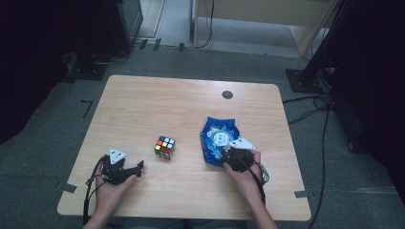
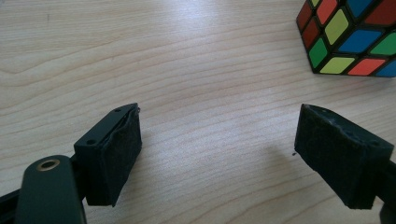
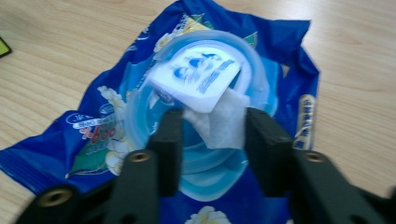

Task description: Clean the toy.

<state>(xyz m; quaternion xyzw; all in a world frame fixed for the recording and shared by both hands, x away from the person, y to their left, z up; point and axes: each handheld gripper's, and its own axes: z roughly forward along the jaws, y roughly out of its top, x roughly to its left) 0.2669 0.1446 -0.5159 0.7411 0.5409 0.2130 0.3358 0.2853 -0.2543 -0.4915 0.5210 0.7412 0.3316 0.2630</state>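
Under the right gripper (image 3: pixel 212 135), jaws apart around a white wipe (image 3: pixel 222 123), lies a crumpled blue wipes pack (image 3: pixel 289 70).

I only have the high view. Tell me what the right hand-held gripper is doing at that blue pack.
Observer: In the right gripper view, the right hand-held gripper has its jaws on either side of a white wipe sticking out of the blue wipes pack. I cannot tell whether they pinch it yet.
Operator: Report the pack's lid.
Observer: The round lid flap is open, with its white sticker label facing up.
Operator: Now give me the left one.
Observer: The left hand-held gripper is open over bare table, nothing between its jaws; the Rubik's cube sits ahead and to one side, untouched.
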